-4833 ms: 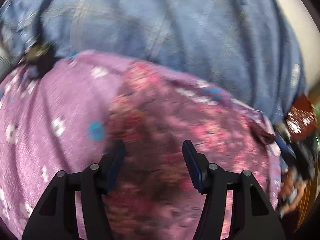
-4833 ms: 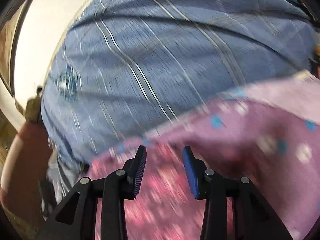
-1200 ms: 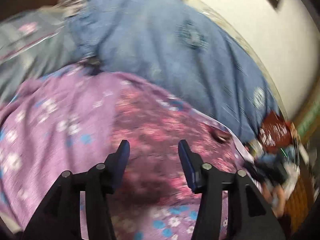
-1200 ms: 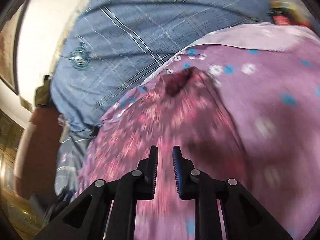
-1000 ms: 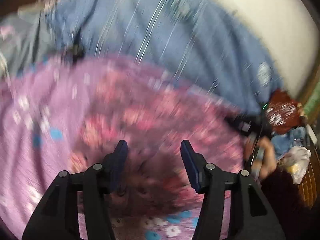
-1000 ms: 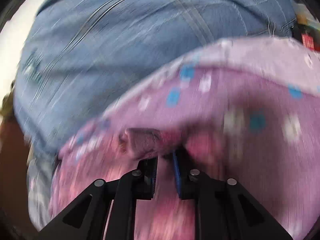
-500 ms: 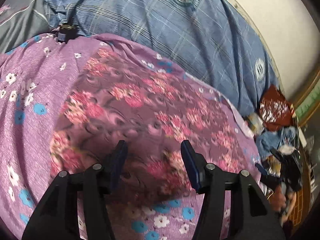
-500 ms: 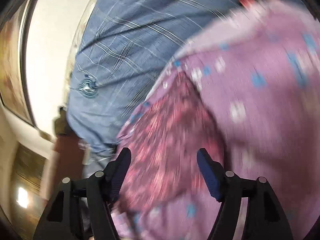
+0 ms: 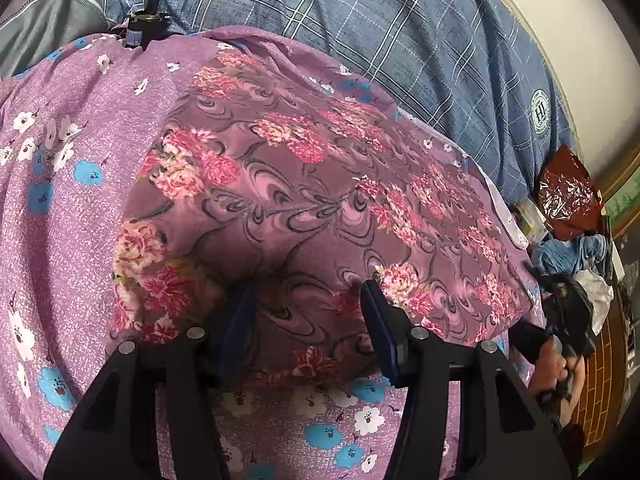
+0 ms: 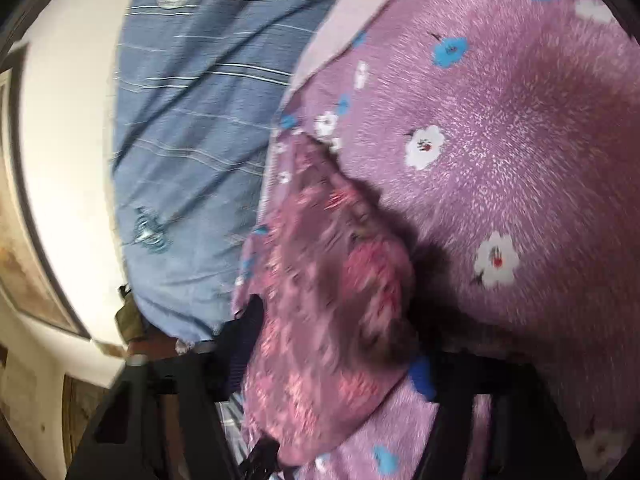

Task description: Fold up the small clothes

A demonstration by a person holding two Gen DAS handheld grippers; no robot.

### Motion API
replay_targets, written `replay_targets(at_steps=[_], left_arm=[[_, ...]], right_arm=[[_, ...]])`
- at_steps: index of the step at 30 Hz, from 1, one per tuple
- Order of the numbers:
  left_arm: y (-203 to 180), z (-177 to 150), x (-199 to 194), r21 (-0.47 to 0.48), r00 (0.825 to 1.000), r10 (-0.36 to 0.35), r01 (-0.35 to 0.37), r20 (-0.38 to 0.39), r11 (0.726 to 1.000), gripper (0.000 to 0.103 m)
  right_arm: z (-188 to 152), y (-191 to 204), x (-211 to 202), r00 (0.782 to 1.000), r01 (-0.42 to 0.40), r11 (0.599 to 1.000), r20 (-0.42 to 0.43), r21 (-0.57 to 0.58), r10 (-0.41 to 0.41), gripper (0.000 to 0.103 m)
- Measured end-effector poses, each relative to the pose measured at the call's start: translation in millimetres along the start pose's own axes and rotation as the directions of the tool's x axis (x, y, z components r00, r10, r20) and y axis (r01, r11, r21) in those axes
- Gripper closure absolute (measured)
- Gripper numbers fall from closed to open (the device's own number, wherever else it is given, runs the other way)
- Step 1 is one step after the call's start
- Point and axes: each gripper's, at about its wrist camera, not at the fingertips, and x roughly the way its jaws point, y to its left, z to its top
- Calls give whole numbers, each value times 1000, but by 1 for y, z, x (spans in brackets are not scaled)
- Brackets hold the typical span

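**Both grippers spread over the rose-print garment**

Since half a second ago the right gripper point(image 10: 332, 364) has dropped onto the cloth. From the left: left gripper point(image 9: 306, 328), jaws wide and empty, over the garment's point(image 9: 304, 208) near edge; its long axis runs away rightward toward the right gripper, wide, straddling that end. One garment, one purple sheet point(image 9: 68, 208), one blue blanket point(image 9: 400, 36).

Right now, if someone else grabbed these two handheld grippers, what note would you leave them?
Left gripper: open, poised over the near edge of the rose-print garment, holding nothing.
Right gripper: open, wide around that garment's end; the view is blurred.
The garment lies spread flat on the purple flowered sheet, which covers the blue plaid bedspread.
Done: it looks smoothed out.
Left: probably further folds; how many are made cannot be told.
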Motion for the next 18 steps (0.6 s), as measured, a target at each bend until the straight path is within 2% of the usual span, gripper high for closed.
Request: replay_targets(at_steps=[1, 4, 8, 13, 15, 18], left_arm=[[1, 0, -1, -7, 1000, -10, 10, -1, 1000, 50], [11, 3, -8, -65, 998, -61, 61, -2, 996, 50], [29, 6, -35, -112, 995, -87, 92, 46, 989, 50], [58, 6, -72, -176, 992, -87, 102, 89, 979, 50], [68, 4, -84, -188, 991, -80, 98, 104, 977, 50], [84, 0, -103, -202, 991, -69, 92, 115, 975, 50]], right_arm=[[2, 2, 4, 999, 48, 999, -18, -22, -49, 80], [-2, 16, -6, 996, 86, 993, 3, -80, -86, 83], [-10, 68, -19, 994, 106, 968, 57, -229, -96, 86], [-41, 158, 0, 994, 110, 893, 36, -436, -105, 88], [-65, 193, 19, 993, 103, 852, 3, -513, -118, 88], [-108, 224, 54, 987, 86, 809, -61, -582, -149, 88]])
